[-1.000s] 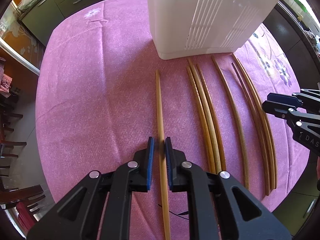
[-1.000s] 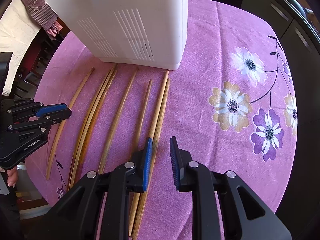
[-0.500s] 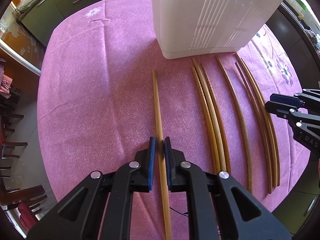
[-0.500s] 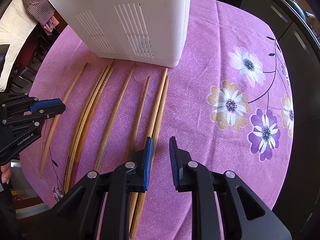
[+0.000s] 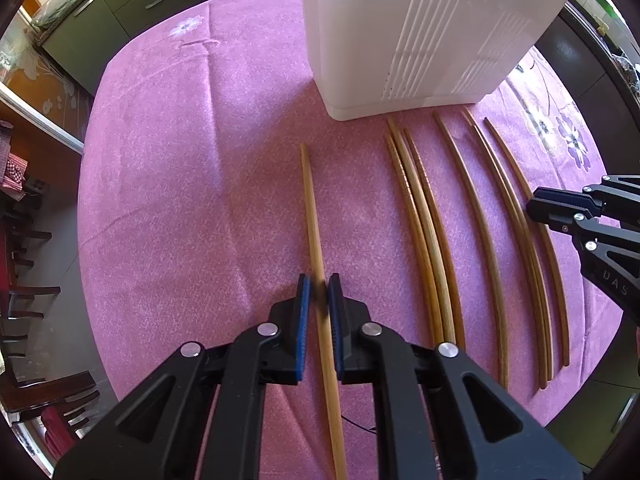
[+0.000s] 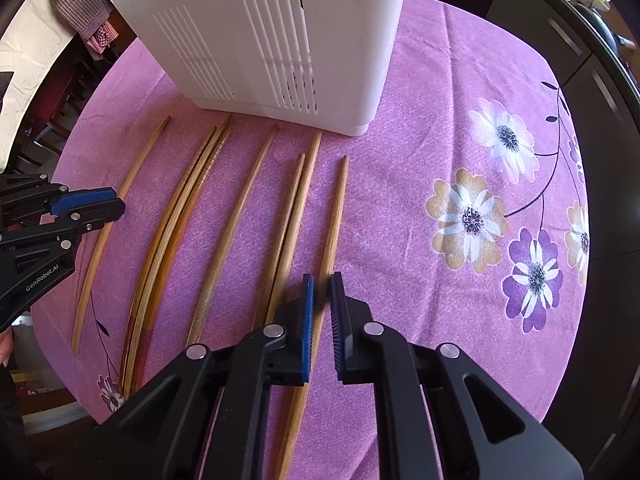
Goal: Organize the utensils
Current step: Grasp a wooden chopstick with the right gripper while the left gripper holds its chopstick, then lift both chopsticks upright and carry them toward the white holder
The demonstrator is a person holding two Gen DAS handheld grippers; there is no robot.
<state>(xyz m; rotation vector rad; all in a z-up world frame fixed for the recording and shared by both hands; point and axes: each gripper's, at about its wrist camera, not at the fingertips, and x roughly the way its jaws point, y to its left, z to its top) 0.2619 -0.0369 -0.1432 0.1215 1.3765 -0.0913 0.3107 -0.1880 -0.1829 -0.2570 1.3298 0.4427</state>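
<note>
The left gripper point(image 5: 319, 300) has its blue pads point(image 5: 304, 304) drawn close on either side of a lone chopstick point(image 5: 314, 224); whether they truly pinch it or stand a hair off I cannot tell, since the wood blurs just there. That stick runs from between the jaws toward 12 o'clock, its tip stopping short of the white bin point(image 5: 420, 32), and its butt passes back under the gripper toward 6. The right gripper point(image 6: 321, 304) likewise stands nearly closed astride the rightmost chopstick point(image 6: 335, 216), which has come apart from its neighbours and points to 12 o'clock at the bin's near corner. The other chopsticks point(image 6: 236, 216) lie in a loose row at 10 to 11 o'clock from the right gripper, on the pink cloth point(image 6: 420, 80), between the two tools. These sticks look light, stiff and smooth, so they should lift with little force but may roll or pivot in the pads. A hold near the thicker end, a little behind the middle, would likely keep the thin tip from drooping or swinging on the way into the bin.
</note>
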